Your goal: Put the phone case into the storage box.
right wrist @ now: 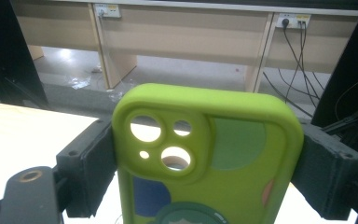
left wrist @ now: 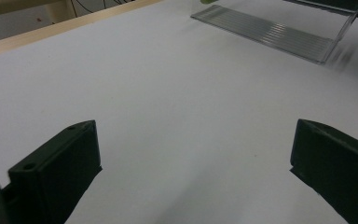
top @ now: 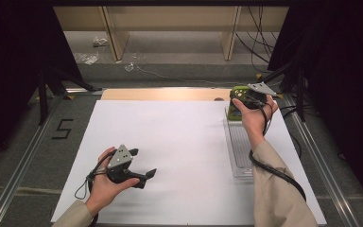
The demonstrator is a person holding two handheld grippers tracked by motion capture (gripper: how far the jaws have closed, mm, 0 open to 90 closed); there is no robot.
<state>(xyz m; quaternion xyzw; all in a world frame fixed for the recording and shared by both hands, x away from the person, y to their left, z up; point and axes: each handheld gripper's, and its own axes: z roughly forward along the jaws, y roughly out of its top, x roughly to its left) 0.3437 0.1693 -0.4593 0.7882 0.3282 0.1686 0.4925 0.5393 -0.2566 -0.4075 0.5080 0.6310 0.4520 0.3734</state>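
A lime-green phone case (right wrist: 209, 158) with camera cut-outs and coloured patches stands upright between the jaws of my right gripper (right wrist: 205, 172), which is shut on its two sides. In the high view that right gripper (top: 246, 97) holds the green case (top: 237, 108) at the far end of a clear ribbed plastic tray (top: 238, 151). My left gripper (top: 142, 163) hovers low over the white sheet (top: 170, 142) near the front left, jaws wide apart and nothing between them. From the left gripper (left wrist: 191, 154) the clear tray (left wrist: 279, 32) lies ahead.
The white sheet covers a wooden table (top: 160, 94) framed by metal rails (top: 23, 156). A "5" mark (top: 62, 128) sits on the grey floor at left. Wooden furniture legs (top: 116, 38) and cables (top: 260, 42) stand beyond the table.
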